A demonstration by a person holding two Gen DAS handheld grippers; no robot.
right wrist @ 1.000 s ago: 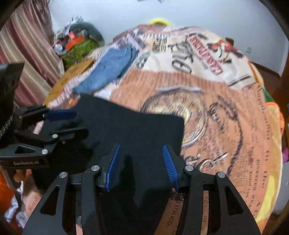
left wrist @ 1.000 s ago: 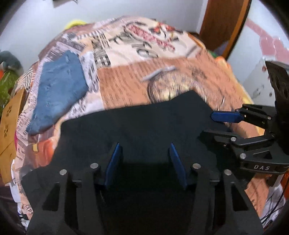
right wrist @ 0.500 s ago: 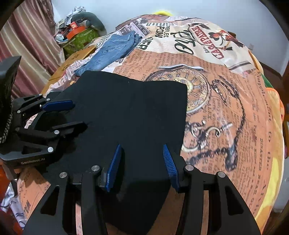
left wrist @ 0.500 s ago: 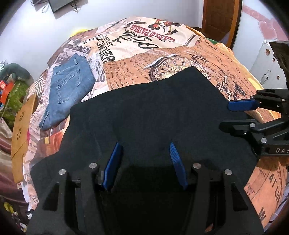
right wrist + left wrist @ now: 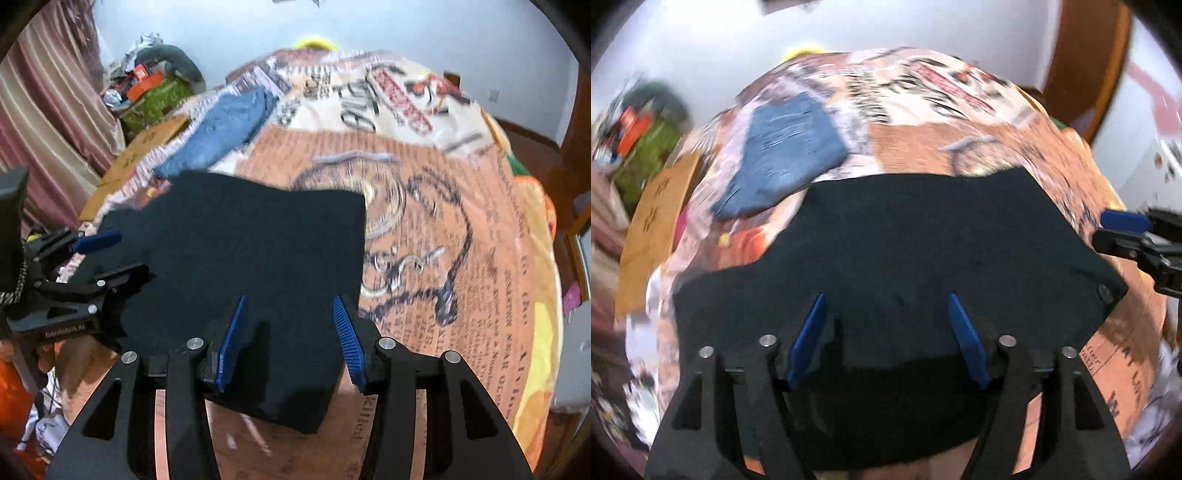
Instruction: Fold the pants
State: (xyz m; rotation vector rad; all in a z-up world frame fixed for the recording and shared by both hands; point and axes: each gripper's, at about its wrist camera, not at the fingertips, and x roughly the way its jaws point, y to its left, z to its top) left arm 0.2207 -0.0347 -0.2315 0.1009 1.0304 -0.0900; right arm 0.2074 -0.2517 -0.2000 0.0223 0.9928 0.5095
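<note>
We see the printed bedspread (image 5: pixel 461 229) covering the bed, with the black pants (image 5: pixel 923 251) lying flat on its near part and folded jeans (image 5: pixel 786 147) beyond. Our left gripper (image 5: pixel 886 336) is opening, nothing pinched; our right gripper (image 5: pixel 291 339) hangs spread, empty.

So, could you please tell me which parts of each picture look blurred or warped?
Left wrist view: bedspread and jeans smeared by motion, fingers sharp. Right wrist view: milder blur, black pants edges readable. Both bulge from fisheye, corners dark.
</note>
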